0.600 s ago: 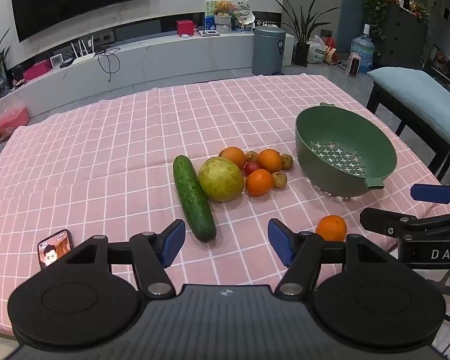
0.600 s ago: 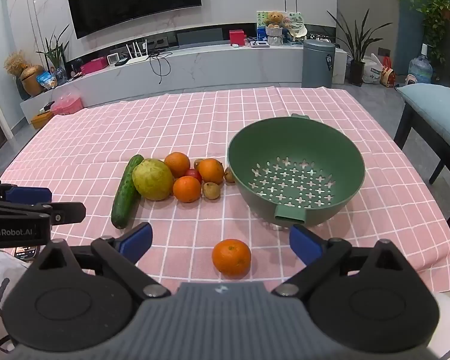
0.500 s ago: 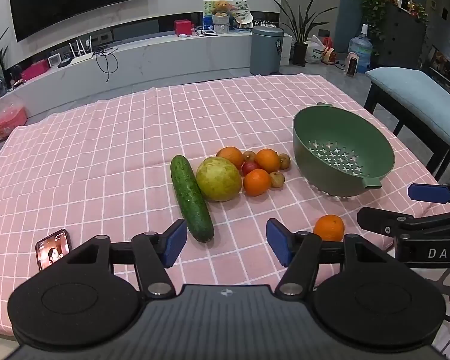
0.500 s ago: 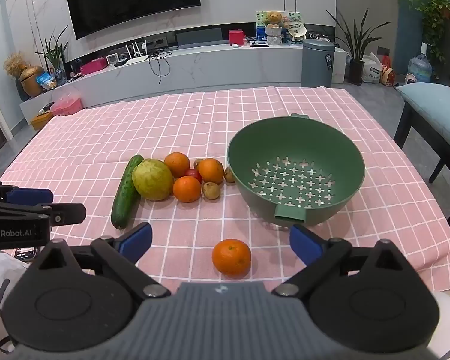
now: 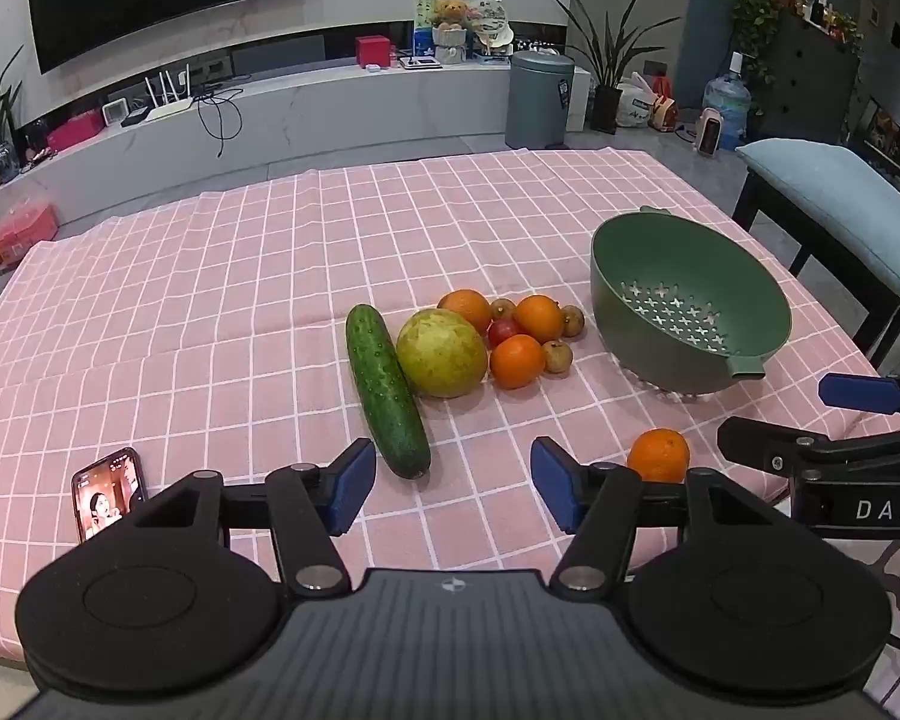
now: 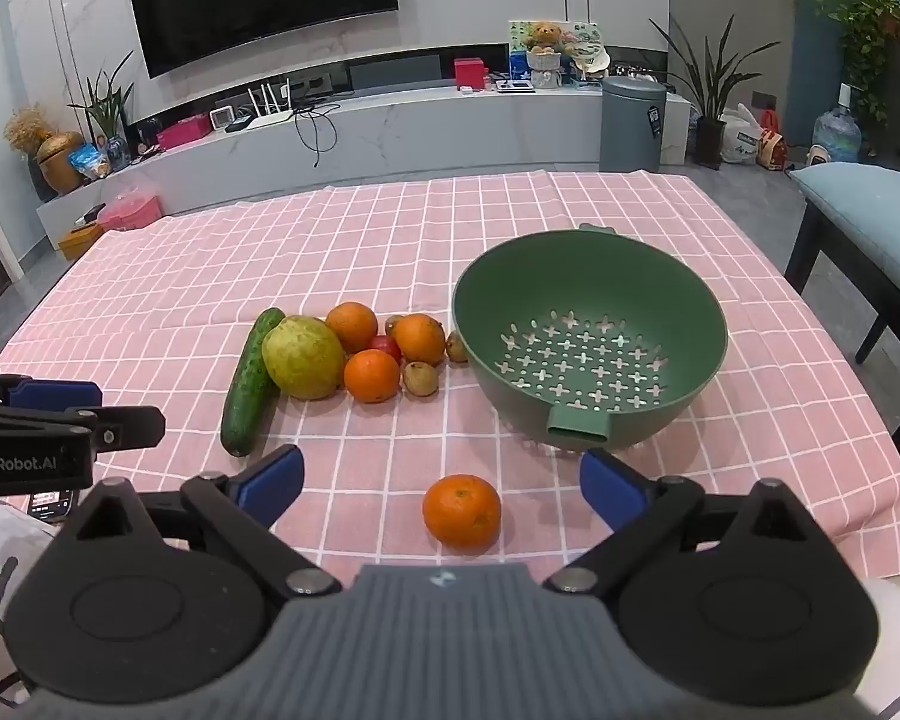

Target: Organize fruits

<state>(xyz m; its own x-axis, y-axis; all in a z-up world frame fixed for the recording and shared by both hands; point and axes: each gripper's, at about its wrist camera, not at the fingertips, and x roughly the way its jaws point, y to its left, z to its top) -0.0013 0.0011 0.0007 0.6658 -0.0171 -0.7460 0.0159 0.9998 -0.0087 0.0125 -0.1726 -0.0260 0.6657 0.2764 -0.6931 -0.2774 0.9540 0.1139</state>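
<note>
Both grippers are hovering over the near edge of the pink checked tablecloth (image 6: 510, 228). The right gripper (image 6: 441, 480) is standing wide open and empty, the lone round orange (image 6: 462, 510) lying on the cloth between its blue pads. The left gripper (image 5: 453, 489) is also gaping, holding nothing. The remaining fruit is sitting mid-table beside a long green cucumber (image 5: 387, 381), left of the empty green perforated plastic colander (image 6: 591, 348).

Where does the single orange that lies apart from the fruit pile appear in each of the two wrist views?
Left wrist view: the lone orange is at lower right, partly behind the left gripper's own finger.
Right wrist view: the lone orange is at lower centre, in plain sight ahead of the open fingers.
Shared landmark: the green colander, just beyond it.
</note>
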